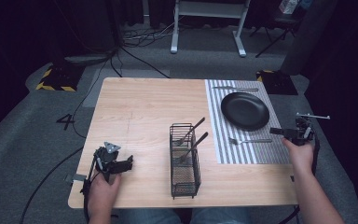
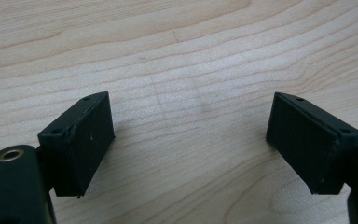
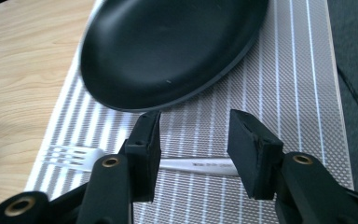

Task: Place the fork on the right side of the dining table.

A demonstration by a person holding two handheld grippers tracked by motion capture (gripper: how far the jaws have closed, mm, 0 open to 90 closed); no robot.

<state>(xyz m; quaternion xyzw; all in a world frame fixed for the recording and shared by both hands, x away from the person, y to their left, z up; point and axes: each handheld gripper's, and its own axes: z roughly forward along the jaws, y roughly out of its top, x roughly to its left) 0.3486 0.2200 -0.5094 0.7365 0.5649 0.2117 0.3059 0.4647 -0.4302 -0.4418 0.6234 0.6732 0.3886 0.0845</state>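
Observation:
A silver fork (image 1: pixel 250 140) lies flat on the striped placemat (image 1: pixel 256 151), just below a black plate (image 1: pixel 244 110). My right gripper (image 1: pixel 277 132) hovers at the fork's handle end. In the right gripper view the right gripper (image 3: pixel 193 135) has its jaws apart, and the fork handle (image 3: pixel 196 164) runs across the mat between and under them, touching neither pad. The plate (image 3: pixel 168 46) lies just beyond. My left gripper (image 1: pixel 128 162) rests near the table's front left, and its jaws (image 2: pixel 191 121) stand wide apart over bare wood.
A black wire basket (image 1: pixel 185 161) stands mid-table at the front and holds two black-handled utensils (image 1: pixel 191 140). A knife (image 1: pixel 235 88) lies at the placemat's far end. The table's right edge (image 1: pixel 293 154) runs close under my right hand.

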